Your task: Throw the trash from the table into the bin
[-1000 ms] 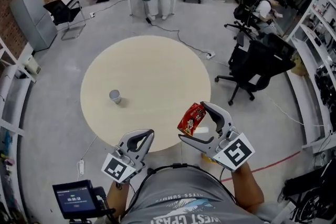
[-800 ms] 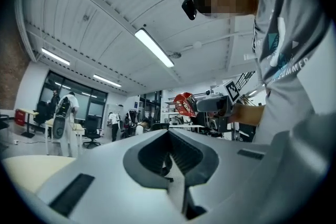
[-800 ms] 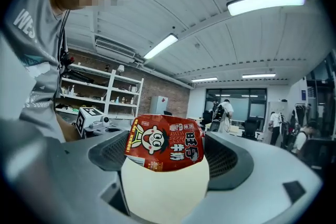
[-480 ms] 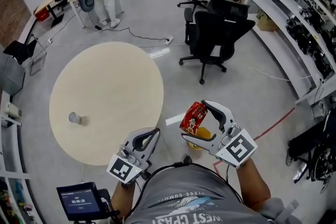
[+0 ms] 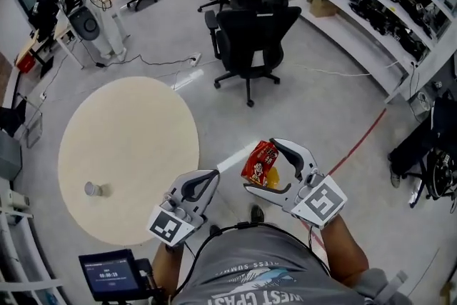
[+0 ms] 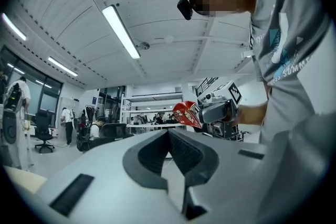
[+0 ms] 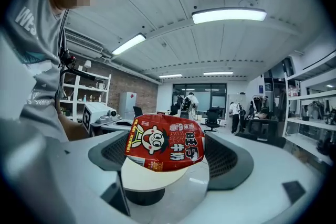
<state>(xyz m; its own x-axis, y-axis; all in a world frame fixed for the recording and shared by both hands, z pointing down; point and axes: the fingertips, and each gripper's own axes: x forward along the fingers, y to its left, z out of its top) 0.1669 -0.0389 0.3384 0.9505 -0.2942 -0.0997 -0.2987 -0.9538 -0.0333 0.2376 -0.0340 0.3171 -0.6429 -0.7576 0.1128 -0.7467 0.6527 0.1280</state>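
A red snack packet [image 5: 260,163] is held clear of the round table [image 5: 136,139], clamped across its width between the widely spread jaws of the right gripper [image 5: 261,166]. It is judged to be light, thin and crinkly. It is easily crushed and is likely to slip if pinched only at an edge, so a hold across the middle is preferred. The left gripper [image 5: 212,176] is closed with nothing in it. A small cup [image 5: 93,188] is seen on the table. An office chair [image 5: 250,28] stands ahead on the open floor. No bin can be made out with certainty.
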